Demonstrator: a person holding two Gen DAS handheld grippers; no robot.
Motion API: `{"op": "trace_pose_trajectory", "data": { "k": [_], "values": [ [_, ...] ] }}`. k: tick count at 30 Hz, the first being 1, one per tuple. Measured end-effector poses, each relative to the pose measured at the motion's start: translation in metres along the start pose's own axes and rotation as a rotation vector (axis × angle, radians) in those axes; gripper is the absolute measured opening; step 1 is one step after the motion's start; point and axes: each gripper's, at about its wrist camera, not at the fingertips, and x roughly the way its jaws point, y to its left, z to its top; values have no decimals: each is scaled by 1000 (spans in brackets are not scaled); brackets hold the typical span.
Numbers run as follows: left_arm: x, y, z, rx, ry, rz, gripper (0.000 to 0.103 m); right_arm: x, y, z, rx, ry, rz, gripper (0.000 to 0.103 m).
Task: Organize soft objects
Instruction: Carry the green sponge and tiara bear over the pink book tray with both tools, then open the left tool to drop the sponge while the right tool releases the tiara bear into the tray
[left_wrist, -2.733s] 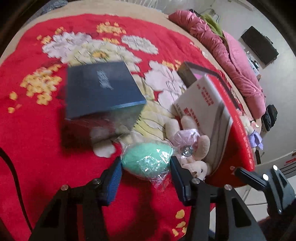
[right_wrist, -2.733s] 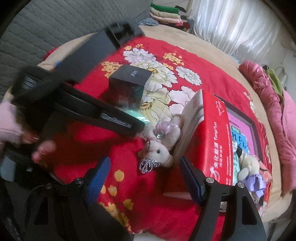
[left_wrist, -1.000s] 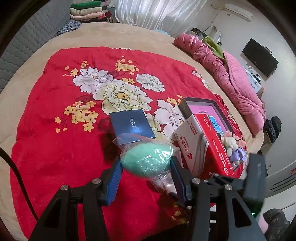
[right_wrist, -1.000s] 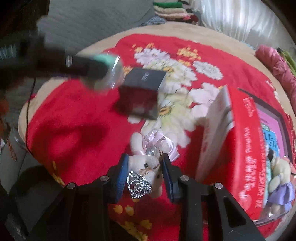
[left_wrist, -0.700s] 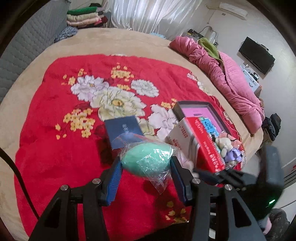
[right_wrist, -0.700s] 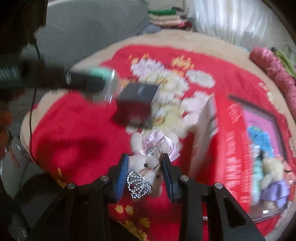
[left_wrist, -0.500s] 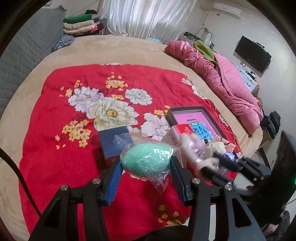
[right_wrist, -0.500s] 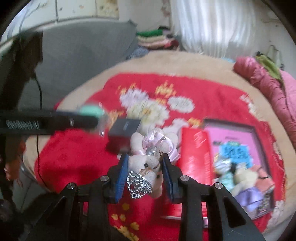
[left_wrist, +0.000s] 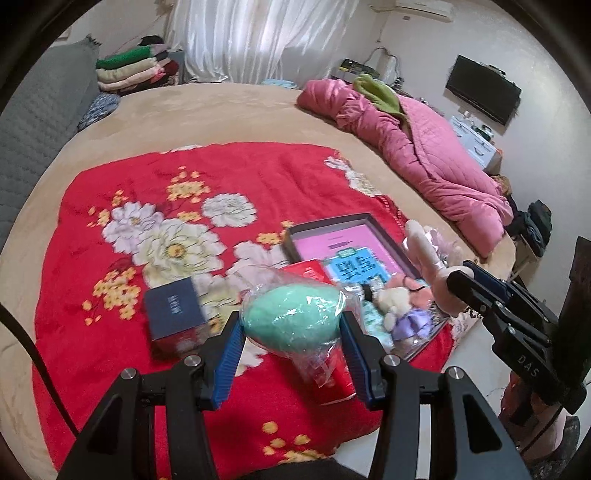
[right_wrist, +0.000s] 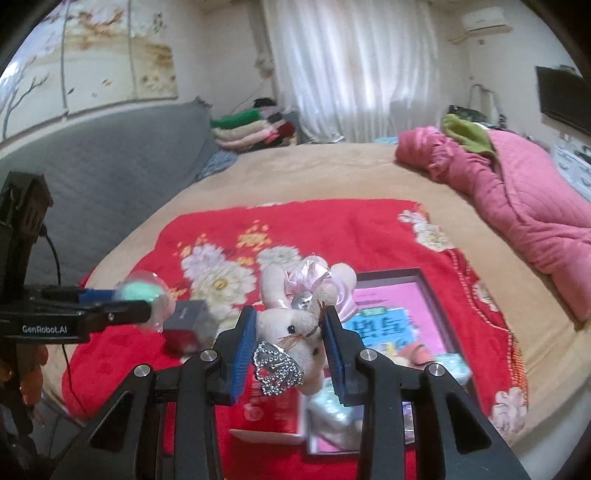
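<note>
My left gripper is shut on a green egg-shaped sponge in a clear bag, held in the air above the red flowered blanket. My right gripper is shut on a small cream plush rabbit with a pink bow and a rhinestone crown. In the left wrist view the rabbit and the right gripper hang at the right, over an open red box that holds plush toys. In the right wrist view the sponge shows at the left in the left gripper.
A dark blue box stands on the blanket left of the red box. A pink quilt lies along the bed's right side. Folded clothes are stacked at the back by a grey headboard.
Both grippers have risen away from the blanket with their loads. The right gripper swung up and levelled out, so the rabbit now hangs over the red box.
</note>
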Motion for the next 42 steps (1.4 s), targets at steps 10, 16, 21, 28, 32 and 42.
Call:
{"op": "trace_pose_trajectory", "data": {
  "k": [10, 16, 21, 28, 32, 42],
  "values": [
    [19, -46, 21, 40, 7, -36, 52, -15, -44, 4, 56, -37, -71, 37],
    [38, -65, 24, 64, 32, -47, 52, -16, -60, 3, 77, -49, -107, 37],
    [51, -78, 23, 78, 44, -60, 52, -14, -71, 0, 89, -52, -127, 37],
    [77, -93, 22, 84, 74, -91, 52, -11, -90, -7, 104, -46, -175, 37],
    [102, -103, 19, 87, 108, -108, 52, -5, -104, -15, 124, -21, -191, 37],
    [158, -114, 4, 120, 178, -56, 52, 28, -120, -33, 127, 71, -111, 37]
  ]
}}
